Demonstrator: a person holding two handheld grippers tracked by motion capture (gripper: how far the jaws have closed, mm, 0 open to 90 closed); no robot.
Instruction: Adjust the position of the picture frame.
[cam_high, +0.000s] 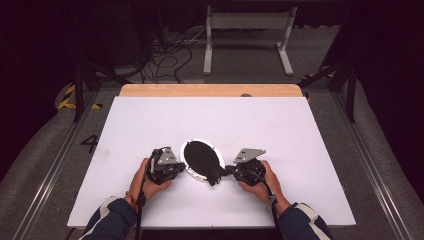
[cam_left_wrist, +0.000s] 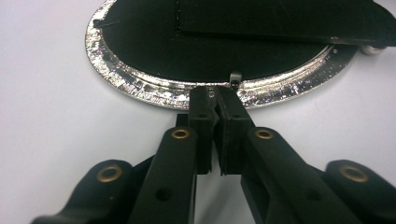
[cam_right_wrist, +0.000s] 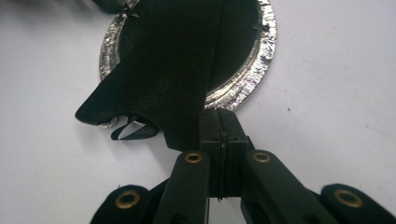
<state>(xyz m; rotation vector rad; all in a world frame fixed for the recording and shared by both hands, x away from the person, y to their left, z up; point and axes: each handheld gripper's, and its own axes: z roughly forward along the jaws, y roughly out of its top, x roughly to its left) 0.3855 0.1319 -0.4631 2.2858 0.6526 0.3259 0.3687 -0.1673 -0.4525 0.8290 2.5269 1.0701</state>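
High view above table (cam_high: 150, 120) looking forward-down, both gripper views close, low (sharing the foil-rimmed plate (cam_left_wrist: 140, 86))

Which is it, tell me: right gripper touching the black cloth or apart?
Touching. In the right gripper view the right gripper has its jaws shut on the edge of the black cloth that lies over the foil plate.

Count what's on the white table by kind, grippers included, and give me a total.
Grippers: 2, left gripper and right gripper
Silver-rimmed oval plate: 1
Black cloth lying on the plate: 1
Total: 4
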